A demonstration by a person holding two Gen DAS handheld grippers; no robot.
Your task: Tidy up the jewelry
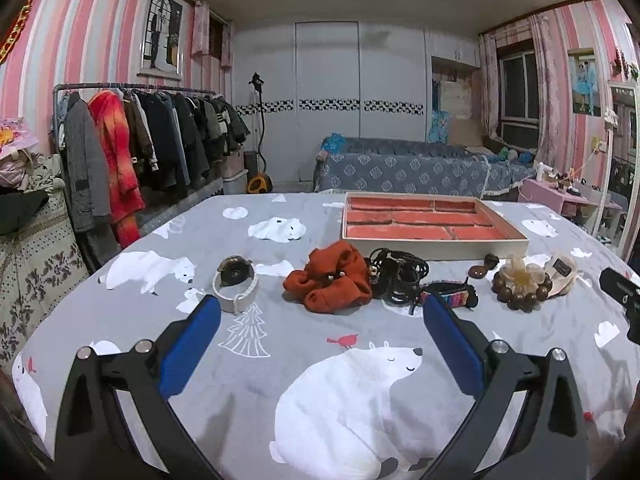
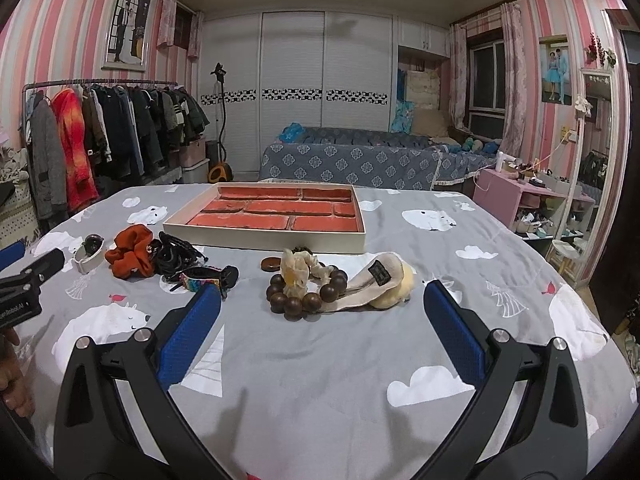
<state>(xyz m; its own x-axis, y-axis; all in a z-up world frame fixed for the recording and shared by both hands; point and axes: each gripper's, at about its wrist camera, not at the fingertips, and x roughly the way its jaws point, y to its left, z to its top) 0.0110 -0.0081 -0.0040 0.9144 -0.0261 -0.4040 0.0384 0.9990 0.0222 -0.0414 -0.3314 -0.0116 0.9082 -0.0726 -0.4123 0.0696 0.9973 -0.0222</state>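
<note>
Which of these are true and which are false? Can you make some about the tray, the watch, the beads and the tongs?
1. The tray has jewelry in it. False: its red sections show nothing inside.
2. The watch lies left of the orange scrunchie. True.
3. The left tongs are shut on the scrunchie. False: they are open and hold nothing.
4. A pale flower piece sits on the bead bracelet. True.
5. The right tongs are open. True.
6. The black cords lie in the tray. False: they lie on the bedspread, beside the scrunchie.
</note>
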